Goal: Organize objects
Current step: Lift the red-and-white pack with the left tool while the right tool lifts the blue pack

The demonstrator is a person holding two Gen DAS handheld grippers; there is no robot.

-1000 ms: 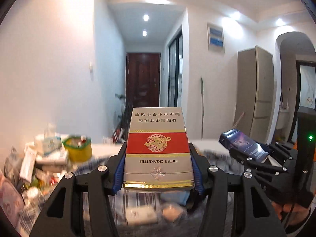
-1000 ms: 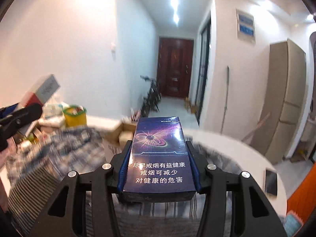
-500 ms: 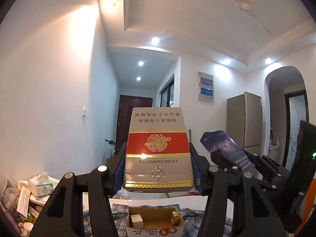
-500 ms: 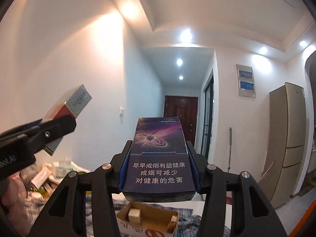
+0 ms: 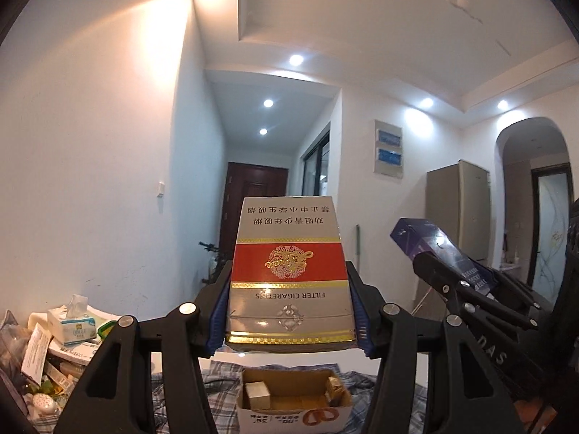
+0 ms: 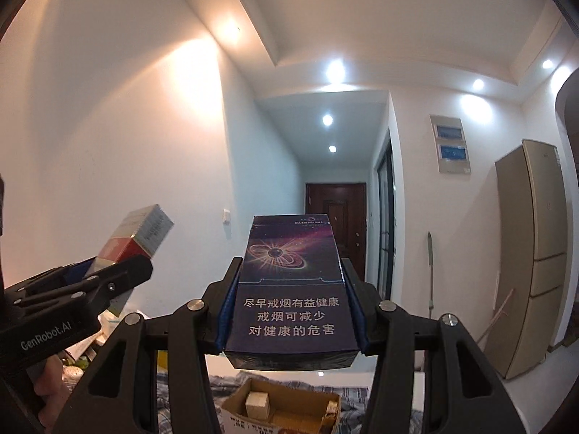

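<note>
**Two packs held high over the carton**

In the left wrist view, the cigarette pack (image 5: 288, 275) sits centre frame between the left gripper (image 5: 288, 320) jaws. Below it, at the bottom edge, the open cardboard box (image 5: 294, 396) stands on the worktop (image 5: 188, 390). A tissue box (image 5: 71, 320) lies lower left. The second cigarette pack (image 5: 439, 253), in the right gripper (image 5: 466, 289), is at right.

A lived-in home: a white-walled hallway with recessed ceiling lights (image 5: 296, 60) runs back to a dark wooden entrance door (image 5: 255, 202) at the frame's centre. At right stand a tall fridge (image 6: 530, 253) and an arched doorway (image 5: 532, 199). At lower left, a tissue box (image 5: 70, 322) sits among household clutter, beside a plaid-covered table (image 5: 217, 379).
</note>
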